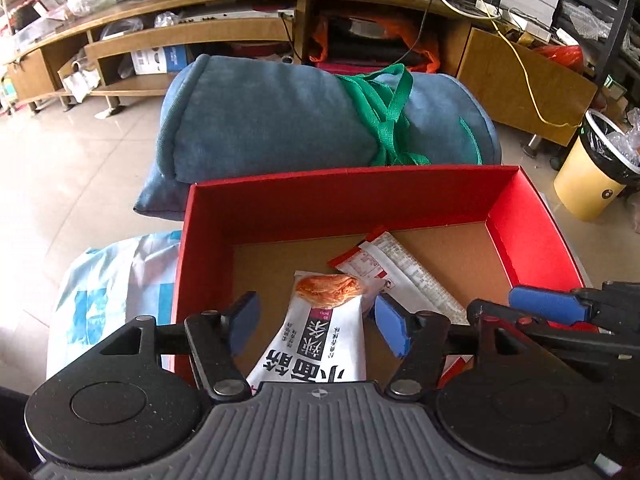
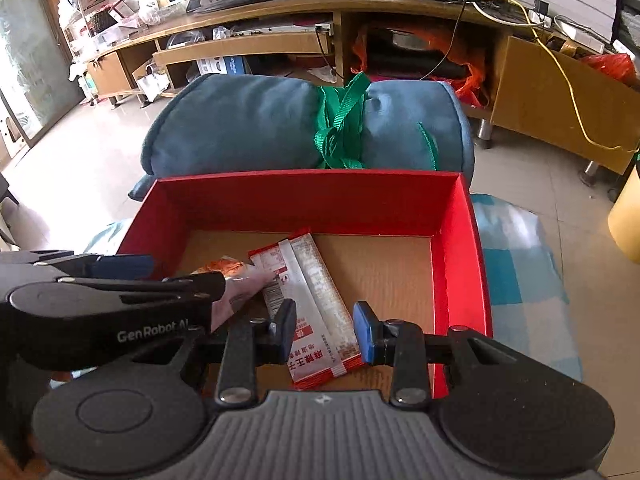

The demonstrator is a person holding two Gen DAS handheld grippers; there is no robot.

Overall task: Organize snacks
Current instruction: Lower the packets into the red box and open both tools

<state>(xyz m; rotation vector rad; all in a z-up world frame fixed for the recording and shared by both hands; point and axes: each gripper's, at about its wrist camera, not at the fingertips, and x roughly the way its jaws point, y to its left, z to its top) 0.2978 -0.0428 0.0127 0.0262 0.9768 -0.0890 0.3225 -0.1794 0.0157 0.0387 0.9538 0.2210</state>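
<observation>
A red box (image 1: 344, 196) with a brown cardboard floor holds two snack packets. A white packet with an orange food picture (image 1: 320, 336) lies between the open pads of my left gripper (image 1: 318, 324), not pinched. A red-and-white packet (image 1: 404, 268) lies beside it, further right. In the right wrist view the red box (image 2: 304, 200) shows again, and the red-and-white packet (image 2: 316, 308) lies between the open pads of my right gripper (image 2: 326, 330), untouched. The left gripper (image 2: 120, 268) shows at the left, over the white packet (image 2: 236, 276).
A rolled blue cushion tied with a green strap (image 1: 320, 120) lies just behind the box. A blue-and-white checked cloth (image 1: 116, 280) lies under the box. A wooden TV cabinet (image 1: 240, 28) runs along the back. A yellow bin (image 1: 596, 168) stands at the right on the tiled floor.
</observation>
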